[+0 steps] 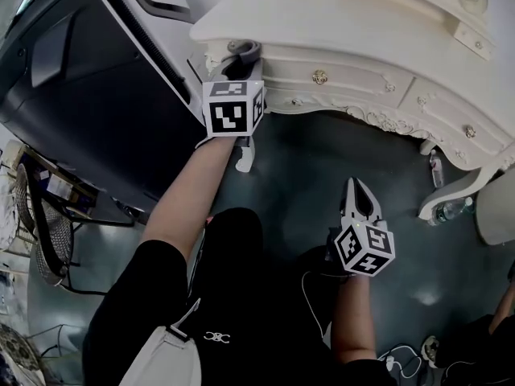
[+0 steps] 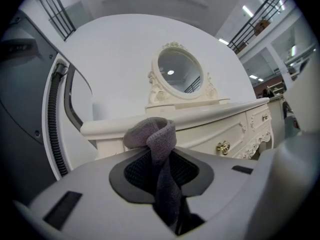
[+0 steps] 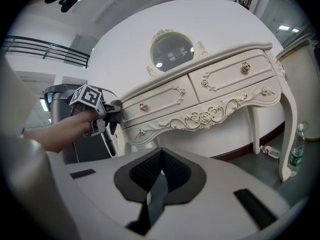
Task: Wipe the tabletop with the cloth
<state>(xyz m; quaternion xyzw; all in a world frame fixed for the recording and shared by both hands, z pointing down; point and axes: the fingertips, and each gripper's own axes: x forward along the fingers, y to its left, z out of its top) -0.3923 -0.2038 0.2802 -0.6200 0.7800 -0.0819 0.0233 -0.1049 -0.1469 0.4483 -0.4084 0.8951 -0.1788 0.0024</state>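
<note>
A cream worktop (image 1: 362, 22) with carved trim and gold drawer knobs fills the far right of the scene, on curved legs over a dark floor (image 1: 306, 175). A dark machine (image 1: 88, 87) stands at its left. An oval mirror (image 2: 179, 75) in a carved frame rises at the back of the worktop.

The left gripper (image 1: 239, 64) is held out at the worktop's near left corner and is clamped on a grey cloth (image 2: 152, 136). The cloth runs lengthwise along the closed jaws, from deep in the gripper out past its tips. Its long axis points away from the person and up toward the worktop's front edge. The free end curls over in a loose fold just beyond the tips. In the head view that fold sits right at the corner of the worktop. Whether it touches the surface cannot be told.

The right gripper (image 1: 359, 195) hangs lower and nearer, over the floor and well apart from the worktop. Its jaws are together with nothing between them, pointing toward the drawers.

A plastic bottle (image 1: 451, 209) stands by the worktop's right leg. A smaller one (image 1: 435, 167) lies on the floor just beyond it.
</note>
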